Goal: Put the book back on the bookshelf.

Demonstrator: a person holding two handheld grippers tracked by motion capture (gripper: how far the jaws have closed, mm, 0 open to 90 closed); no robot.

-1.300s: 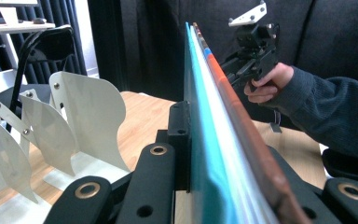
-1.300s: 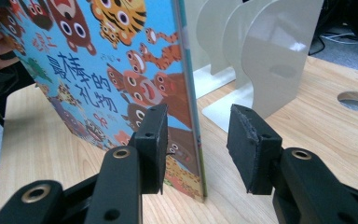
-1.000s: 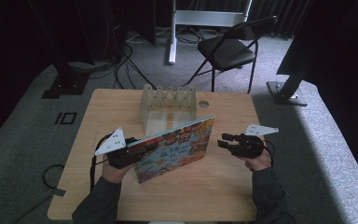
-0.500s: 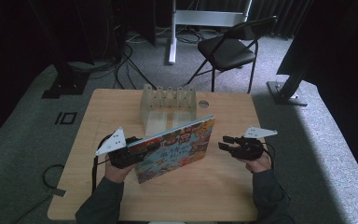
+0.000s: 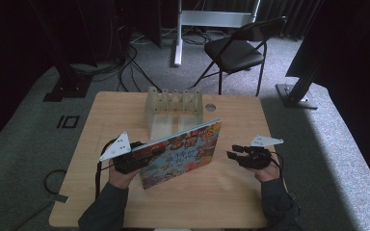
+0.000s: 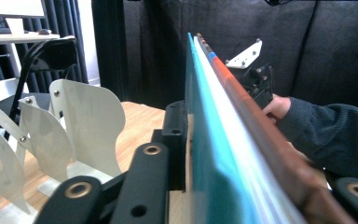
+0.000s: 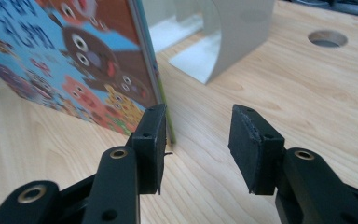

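Slightly, the right tool (image 5: 231, 153) is drawing back, jaws open and empty, while the left tool (image 5: 142, 155) is gripping the book (image 5: 180, 151) upright for the rack (image 5: 173, 103).

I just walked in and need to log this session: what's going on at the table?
A person at a wooden table works with a gripper in each hand. The left gripper is clamped on one edge of a colourful picture book, holding it upright on the table in front of a white divider rack. The right gripper is open beside the book's other edge, one jaw close to the cover, not gripping it. The book is not yet in the rack.
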